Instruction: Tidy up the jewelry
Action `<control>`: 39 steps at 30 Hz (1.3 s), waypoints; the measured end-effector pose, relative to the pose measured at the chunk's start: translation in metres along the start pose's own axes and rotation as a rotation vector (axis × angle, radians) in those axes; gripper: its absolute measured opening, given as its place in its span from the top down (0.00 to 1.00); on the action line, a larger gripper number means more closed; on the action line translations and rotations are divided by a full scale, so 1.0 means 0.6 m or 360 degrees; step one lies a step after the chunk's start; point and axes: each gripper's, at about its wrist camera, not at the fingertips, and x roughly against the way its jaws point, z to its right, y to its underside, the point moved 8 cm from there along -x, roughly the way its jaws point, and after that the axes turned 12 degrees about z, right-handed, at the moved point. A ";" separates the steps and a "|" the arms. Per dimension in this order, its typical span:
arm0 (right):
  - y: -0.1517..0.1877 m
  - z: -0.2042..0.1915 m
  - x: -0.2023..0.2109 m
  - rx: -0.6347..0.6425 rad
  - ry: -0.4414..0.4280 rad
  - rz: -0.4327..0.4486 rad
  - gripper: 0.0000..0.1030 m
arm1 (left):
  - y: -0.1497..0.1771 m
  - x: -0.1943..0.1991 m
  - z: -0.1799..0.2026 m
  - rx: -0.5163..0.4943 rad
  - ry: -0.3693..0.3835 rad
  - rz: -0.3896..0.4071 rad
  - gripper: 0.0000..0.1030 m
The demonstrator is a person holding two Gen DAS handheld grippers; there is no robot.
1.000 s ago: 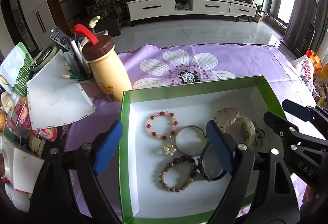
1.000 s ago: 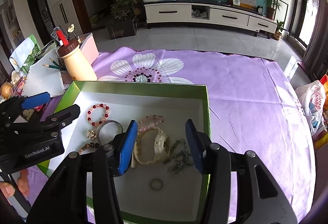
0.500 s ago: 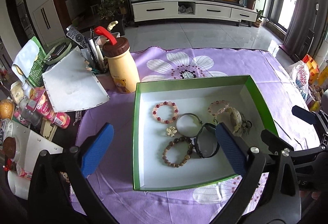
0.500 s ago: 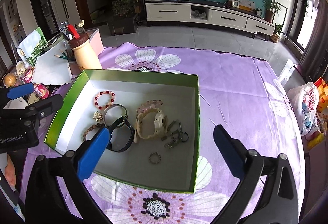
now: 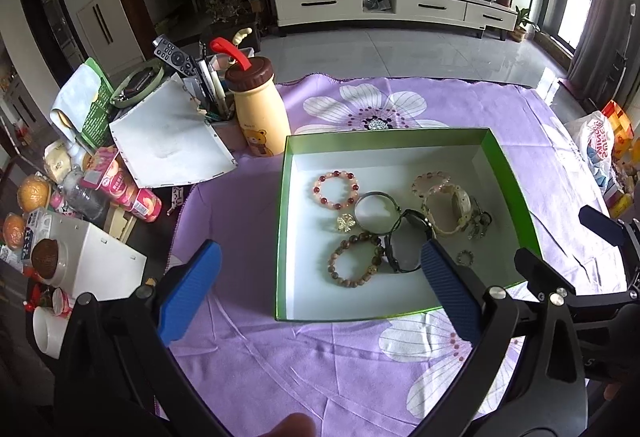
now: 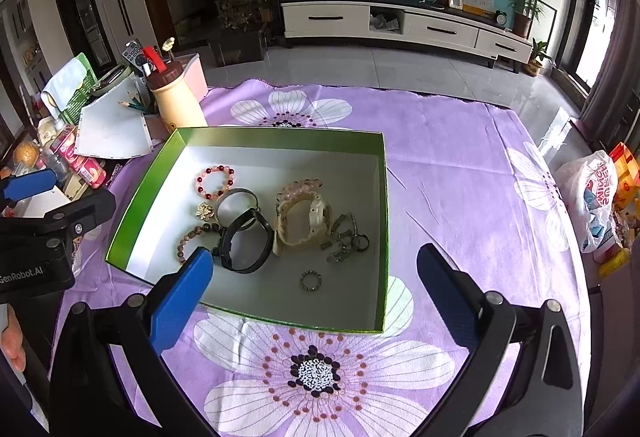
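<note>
A green box (image 5: 512, 173) (image 6: 140, 181) with a white floor sits on the purple flowered cloth. In it lie a red bead bracelet (image 5: 335, 190) (image 6: 215, 180), a silver bangle (image 5: 376, 209) (image 6: 237, 203), a black band (image 5: 406, 251) (image 6: 246, 243), a brown bead bracelet (image 5: 354, 264), a cream watch (image 5: 446, 211) (image 6: 304, 223), a small ring (image 6: 311, 280) and a gold brooch (image 5: 345, 223). My left gripper (image 5: 316, 293) is open and empty, held above the box's near left edge. My right gripper (image 6: 316, 301) is open and empty, above the box's near edge.
A cream bottle with a brown cap (image 5: 258, 109) (image 6: 176, 103), a pen holder, a white board (image 5: 168, 141) and snack packets crowd the table's left. A plastic bag (image 6: 592, 197) lies off the right edge. Purple cloth (image 6: 460, 177) stretches right of the box.
Both grippers have pulled back and up from the box. The right gripper's jaws opened wide; the black band now lies in the box.
</note>
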 end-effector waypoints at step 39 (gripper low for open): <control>-0.034 0.006 0.020 -0.0017 0.0050 -0.0027 0.01 | -0.023 0.029 -0.015 0.0017 -0.0054 0.0012 0.02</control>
